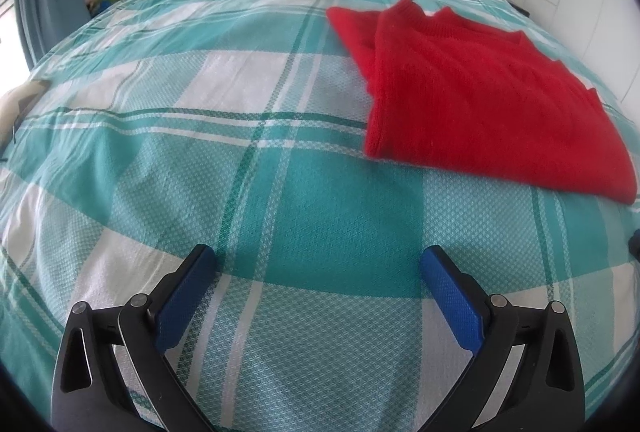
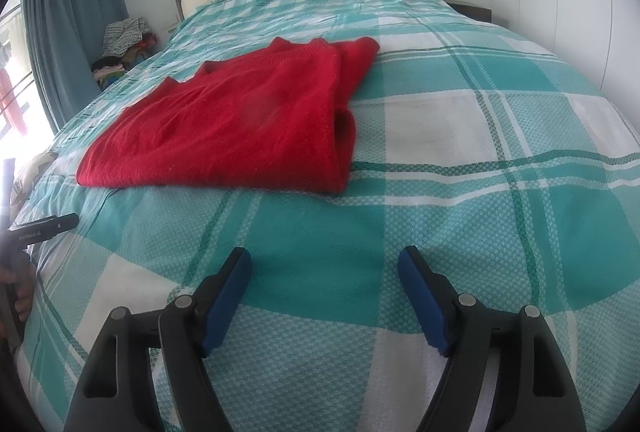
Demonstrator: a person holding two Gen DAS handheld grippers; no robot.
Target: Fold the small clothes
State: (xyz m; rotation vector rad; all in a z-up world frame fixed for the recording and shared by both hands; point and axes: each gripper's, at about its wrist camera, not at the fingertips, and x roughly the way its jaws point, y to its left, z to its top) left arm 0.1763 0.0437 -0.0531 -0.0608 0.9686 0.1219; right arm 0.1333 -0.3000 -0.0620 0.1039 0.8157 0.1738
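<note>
Both grippers, left gripper [image 1: 318,258] and right gripper [image 2: 325,258], stand at bottom centre of their frames with jaws apart and empty above the checked bedspread [image 1: 248,135], the folded red sweater [image 2: 236,123] lying flat beyond them, at mid-frame.

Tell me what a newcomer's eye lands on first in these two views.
The red sweater stands out first, lying folded on the teal-and-white checked bedspread, towards the middle of the bed. Next come the two pairs of blue-padded fingers low in each view: the left gripper and the right gripper, both open over bare bedspread, holding nothing.
</note>
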